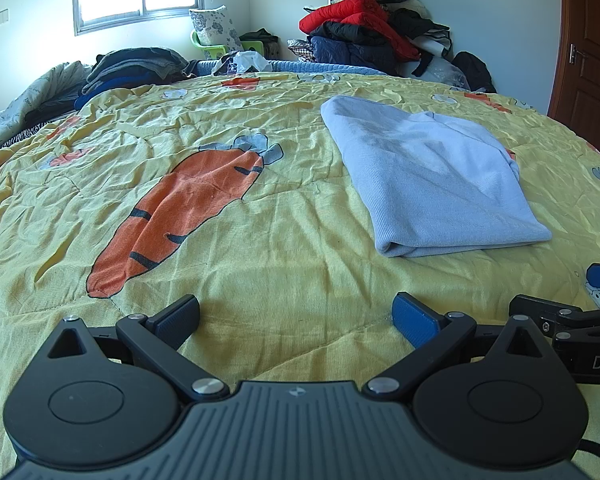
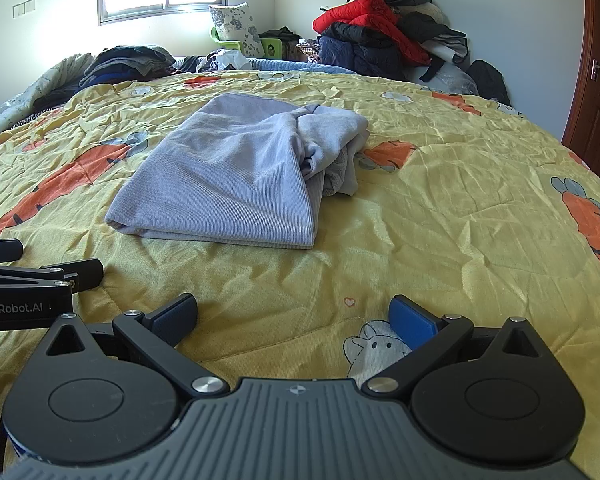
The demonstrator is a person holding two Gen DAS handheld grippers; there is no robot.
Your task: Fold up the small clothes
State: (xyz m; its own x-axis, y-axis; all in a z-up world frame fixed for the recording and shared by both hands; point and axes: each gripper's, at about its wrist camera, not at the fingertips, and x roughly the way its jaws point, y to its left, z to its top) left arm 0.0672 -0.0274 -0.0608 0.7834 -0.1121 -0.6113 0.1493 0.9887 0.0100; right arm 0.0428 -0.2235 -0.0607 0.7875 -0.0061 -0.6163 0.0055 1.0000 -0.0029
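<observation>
A light blue knit garment (image 1: pixel 432 176) lies folded into a rough rectangle on the yellow carrot-print bedspread (image 1: pixel 260 240). In the right wrist view the garment (image 2: pixel 236 172) shows a bunched, rumpled part at its far right side. My left gripper (image 1: pixel 296 320) is open and empty, low over the bedspread, short of the garment and to its left. My right gripper (image 2: pixel 294 320) is open and empty, low over the bedspread in front of the garment. Each gripper shows at the edge of the other's view: the right one (image 1: pixel 572 296), the left one (image 2: pixel 32 268).
A pile of red and dark jackets (image 1: pixel 364 32) is stacked against the far wall. Folded dark clothes (image 1: pixel 132 68) lie at the bed's far left. A patterned pillow (image 1: pixel 216 28) stands on a green chair under the window. A brown door (image 1: pixel 588 60) is at the right.
</observation>
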